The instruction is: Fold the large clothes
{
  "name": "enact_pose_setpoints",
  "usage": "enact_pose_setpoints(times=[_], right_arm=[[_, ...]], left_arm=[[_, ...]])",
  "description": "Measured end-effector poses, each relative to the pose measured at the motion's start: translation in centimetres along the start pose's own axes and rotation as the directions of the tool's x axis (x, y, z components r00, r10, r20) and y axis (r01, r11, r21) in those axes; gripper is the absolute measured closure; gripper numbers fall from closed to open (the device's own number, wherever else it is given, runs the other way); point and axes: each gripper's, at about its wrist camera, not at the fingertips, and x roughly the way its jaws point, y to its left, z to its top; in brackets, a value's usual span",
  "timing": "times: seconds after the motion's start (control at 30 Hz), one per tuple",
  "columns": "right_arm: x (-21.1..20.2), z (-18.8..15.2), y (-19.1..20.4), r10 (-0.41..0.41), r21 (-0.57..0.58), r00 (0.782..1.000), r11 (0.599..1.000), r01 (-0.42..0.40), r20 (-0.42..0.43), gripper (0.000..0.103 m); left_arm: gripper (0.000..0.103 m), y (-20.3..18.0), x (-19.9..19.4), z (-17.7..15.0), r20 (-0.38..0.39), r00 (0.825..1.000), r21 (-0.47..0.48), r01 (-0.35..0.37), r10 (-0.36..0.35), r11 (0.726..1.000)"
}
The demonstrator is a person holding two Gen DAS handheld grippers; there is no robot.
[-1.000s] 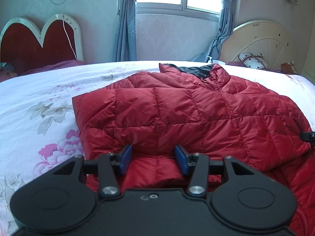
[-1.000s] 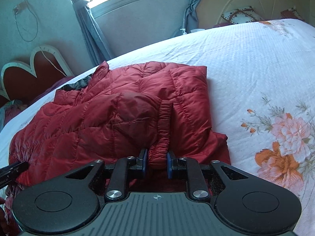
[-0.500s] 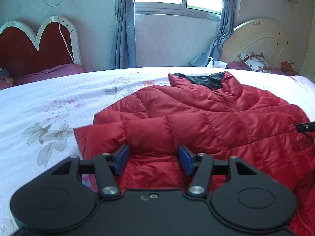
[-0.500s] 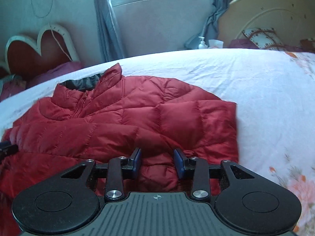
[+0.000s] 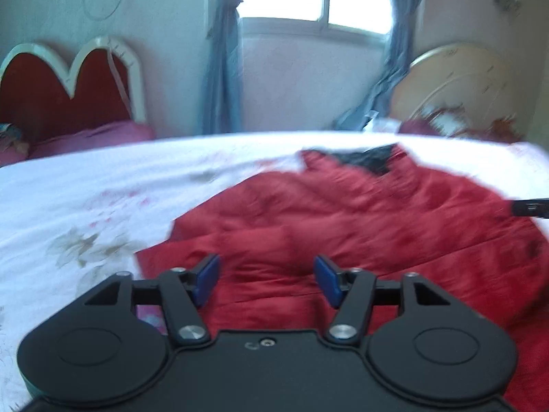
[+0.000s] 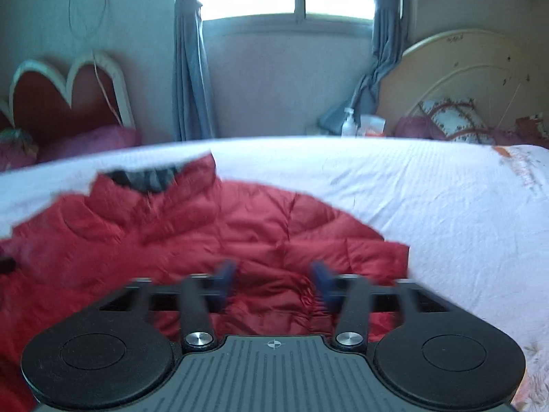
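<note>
The left gripper [image 5: 267, 279] is above the near part of the red padded jacket [image 5: 343, 226], and its jaws have just been opening; its 2 blue pads [image 5: 206, 278] stand apart and press on nothing. The jacket lies spread on the white flowered bed sheet [image 5: 85, 213], with its dark collar lining [image 5: 370, 158] at the far side. At the right edge a black tip of the right gripper [image 5: 530, 207] shows. The picture is blurred.

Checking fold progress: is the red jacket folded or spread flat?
Partly folded: red jacket lies bunched on the bed, sides turned inward.
</note>
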Motion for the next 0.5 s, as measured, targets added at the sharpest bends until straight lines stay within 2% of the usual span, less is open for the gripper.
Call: enact_pose_setpoints(times=[0.03, 0.13, 0.17, 0.2, 0.27, 0.33, 0.5], right_arm=[[-0.8, 0.0, 0.5, 0.027, -0.004, 0.999, 1.000, -0.027, 0.020, 0.016], [-1.3, -0.4, 3.3, 0.102, -0.073, 0.995, 0.992, -0.102, -0.005, 0.019], [-0.9, -0.6, 4.3, 0.111, -0.102, 0.993, 0.988, -0.113, -0.030, 0.030], [-0.2, -1.0, 5.2, 0.110, -0.128, 0.992, 0.985, -0.117, -0.059, 0.034], [1.4, -1.9, 6.2, 0.092, -0.159, 0.990, 0.981, -0.108, -0.103, 0.034], [3.1, -2.7, 5.9, 0.064, -0.153, 0.986, 0.984, -0.087, -0.152, 0.034], [4.1, -3.1, 5.4, 0.055, -0.147, 0.986, 0.986, -0.079, -0.156, 0.031]], left_arm=[[0.037, -1.1, -0.5, 0.0, 0.004, 1.000, 0.019, 0.015, -0.015, 1.000], [0.037, -4.2, -0.6, -0.4, -0.009, 0.998, 0.060, 0.057, -0.057, 0.997], [0.037, -5.0, -0.3, -0.7, -0.021, 0.998, 0.068, 0.065, -0.064, 0.996], [0.037, -5.6, 0.3, -1.0, -0.040, 0.998, 0.081, 0.059, -0.056, 0.995], [0.035, -6.1, 1.3, -1.7, -0.062, 0.998, 0.091, 0.037, -0.032, 0.995], [0.027, -6.0, 2.3, -2.2, -0.080, 0.997, 0.098, 0.027, -0.019, 0.995], [0.025, -5.7, 3.0, -2.5, -0.088, 0.996, 0.114, 0.018, -0.008, 0.993]])
